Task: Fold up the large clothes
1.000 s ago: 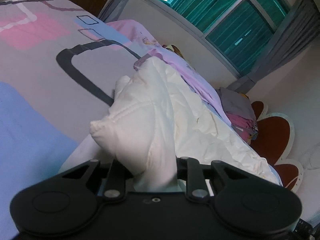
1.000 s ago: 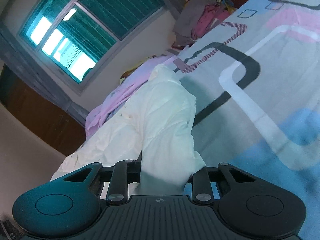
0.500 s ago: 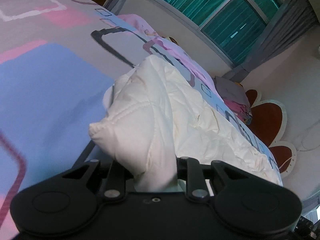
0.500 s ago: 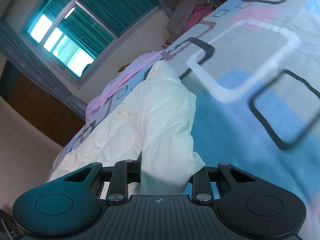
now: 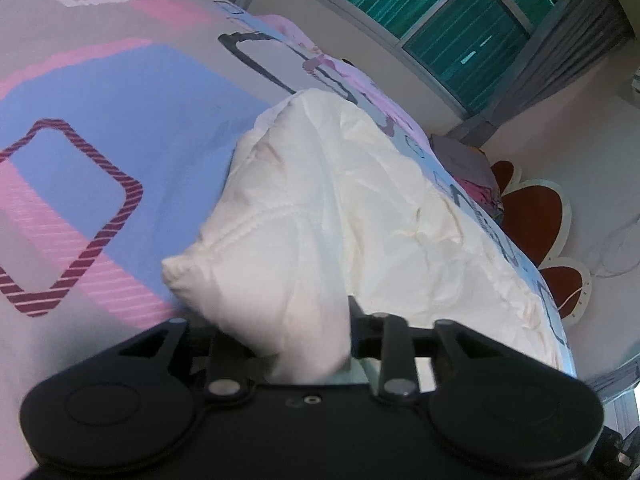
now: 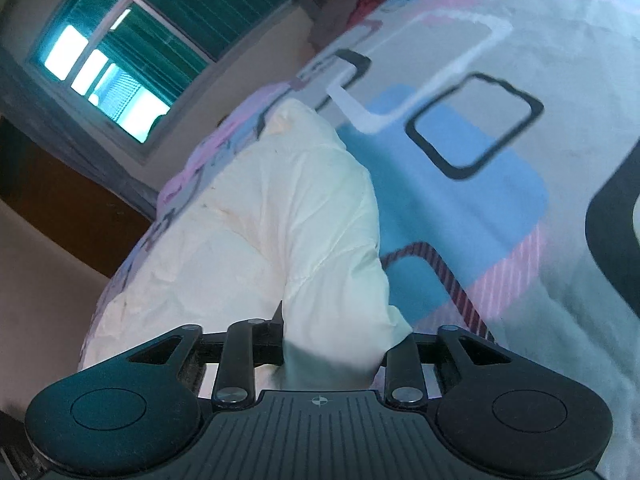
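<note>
While the bed [image 5: 92, 128] fills most of both views under its sheet of pink, blue and grey squares, the white garment [image 5: 400, 216] lies spread along it, one end running toward the window [image 5: 448, 28] and the near end lifted off the sheet. A smaller heap of other clothes [image 5: 472, 172] sits on the bed beyond the garment, just beside the red flower-shaped headboard [image 5: 532, 204].

The step in hand looks like the first big fold: two corners of the garment's near edge are held up, ready to be carried over the part that rests on the bed. The next move probably calls for both corners to travel together, level with each other, toward the window end, and to be laid down so the edges meet without bunching.

The left hand-held gripper [image 5: 280, 340] is clenched on a bunched corner with a stitched seam, the cloth rising from between its fingers. The right hand-held gripper [image 6: 332, 348] is likewise clamped on a smoother fold of the same garment [image 6: 248, 240]. Both point along the bed toward the window, tilted so the sheet slants across each view, and each sits low over the sheet near the garment's near edge. How far apart the two are cannot be told.
</note>
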Available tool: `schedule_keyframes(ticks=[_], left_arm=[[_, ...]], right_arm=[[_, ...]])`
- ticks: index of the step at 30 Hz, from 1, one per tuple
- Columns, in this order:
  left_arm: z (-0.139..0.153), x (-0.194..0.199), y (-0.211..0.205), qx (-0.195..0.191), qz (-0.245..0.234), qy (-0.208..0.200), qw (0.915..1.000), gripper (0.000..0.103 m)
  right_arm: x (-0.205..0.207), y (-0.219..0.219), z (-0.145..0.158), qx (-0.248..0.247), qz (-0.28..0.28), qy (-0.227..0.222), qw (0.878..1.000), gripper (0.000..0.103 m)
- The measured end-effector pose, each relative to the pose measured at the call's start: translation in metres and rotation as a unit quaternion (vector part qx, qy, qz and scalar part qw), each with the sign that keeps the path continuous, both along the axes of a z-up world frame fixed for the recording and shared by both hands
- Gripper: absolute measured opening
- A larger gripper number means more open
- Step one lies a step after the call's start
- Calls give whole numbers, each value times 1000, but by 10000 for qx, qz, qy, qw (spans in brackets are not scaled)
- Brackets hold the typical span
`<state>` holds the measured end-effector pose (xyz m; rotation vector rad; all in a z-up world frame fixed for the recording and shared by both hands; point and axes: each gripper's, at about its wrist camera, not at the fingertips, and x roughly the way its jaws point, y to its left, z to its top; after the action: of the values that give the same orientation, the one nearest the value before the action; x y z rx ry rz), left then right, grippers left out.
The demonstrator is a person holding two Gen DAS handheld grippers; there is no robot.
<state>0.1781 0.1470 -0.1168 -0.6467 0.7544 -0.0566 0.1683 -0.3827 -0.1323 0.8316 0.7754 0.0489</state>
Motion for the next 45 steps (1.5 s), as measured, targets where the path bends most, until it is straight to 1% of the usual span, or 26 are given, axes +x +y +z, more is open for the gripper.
schedule_keyframes(ticks=[1, 2, 3, 6, 7, 8, 9, 10, 11, 12, 17, 18, 19, 22, 25, 27, 29, 32, 35, 37, 38, 39, 41, 42, 43, 45], left_arm=[[-2, 0, 0, 28, 37, 16, 10000, 57], [-5, -2, 0, 86, 107, 69, 9999, 70], [-5, -5, 1, 133, 108, 23, 9999, 81], [1, -17, 13, 204, 174, -109, 9996, 81], [1, -19, 21, 92, 209, -140, 9996, 79], [1, -22, 26, 19, 273, -174, 9995, 78], [0, -22, 32, -50, 312, -211, 9993, 78], [-2, -19, 35, -112, 317, -195, 9992, 75], [-4, -14, 37, -207, 310, -157, 9992, 72], [-5, -9, 36, -286, 279, -139, 9991, 67], [-5, 16, 27, -255, 222, -62, 9994, 56], [-4, 18, 26, -198, 201, -57, 9996, 52], [-3, 20, 25, -118, 142, -75, 9998, 47], [0, 18, 23, 44, -45, -147, 9999, 37], [5, 17, 20, 186, -206, -235, 9993, 33], [8, 18, 19, 229, -262, -269, 9990, 31], [10, 18, 19, 276, -330, -329, 9985, 30], [15, 17, 21, 197, -378, -439, 9981, 28], [27, 16, 16, 242, -512, -634, 9964, 27], [35, 16, 12, 329, -589, -700, 9953, 26], [38, 17, 11, 365, -613, -688, 9951, 26], [40, 17, 9, 391, -627, -689, 9949, 26], [47, 17, 6, 434, -665, -730, 9942, 26], [51, 16, 4, 482, -694, -763, 9935, 26], [54, 15, 1, 531, -720, -805, 9927, 25], [64, 12, -7, 612, -799, -899, 9908, 25]], right_arm=[[2, -3, -2, -8, -1, 48, 10000, 45], [1, -5, 0, -187, -66, 148, 9997, 67], [-3, -9, 4, -475, -270, 201, 9983, 82], [-28, -26, 26, -961, -826, -12, 9919, 82], [-34, -27, 36, -1163, -912, -159, 9889, 78], [-35, -25, 48, -1355, -873, -357, 9863, 50], [-31, -18, 59, -1515, -773, -499, 9842, 27], [-26, -10, 67, -1547, -634, -621, 9840, 21], [-19, 2, 73, -1567, -448, -741, 9838, 11], [-10, 17, 79, -1613, -201, -836, 9831, 7], [33, 103, 87, -1739, 773, -969, 9769, 7], [39, 118, 85, -1764, 943, -966, 9750, 7], [43, 128, 84, -1770, 1072, -978, 9735, 7], [52, 158, 79, -1880, 1429, -991, 9667, 6], [55, 177, 66, -1892, 1641, -917, 9638, 6], [61, 186, 57, -1869, 1768, -813, 9629, 6], [69, 196, 44, -1985, 1904, -580, 9597, 6], [73, 201, 25, -2078, 1927, -339, 9584, 5], [77, 203, 17, -2148, 1926, -257, 9571, 5], [78, 203, 19, -2166, 1938, -188, 9566, 5], [77, 201, 24, -2100, 1883, -186, 9592, 6], [72, 198, 31, -1969, 1835, -305, 9626, 6], [67, 198, 40, -1941, 1916, -444, 9610, 6], [69, 200, 37, -1921, 2032, -337, 9595, 5], [74, 201, 28, -1863, 2099, -114, 9597, 5], [78, 198, 12, -1667, 2078, -64, 9639, 5]])
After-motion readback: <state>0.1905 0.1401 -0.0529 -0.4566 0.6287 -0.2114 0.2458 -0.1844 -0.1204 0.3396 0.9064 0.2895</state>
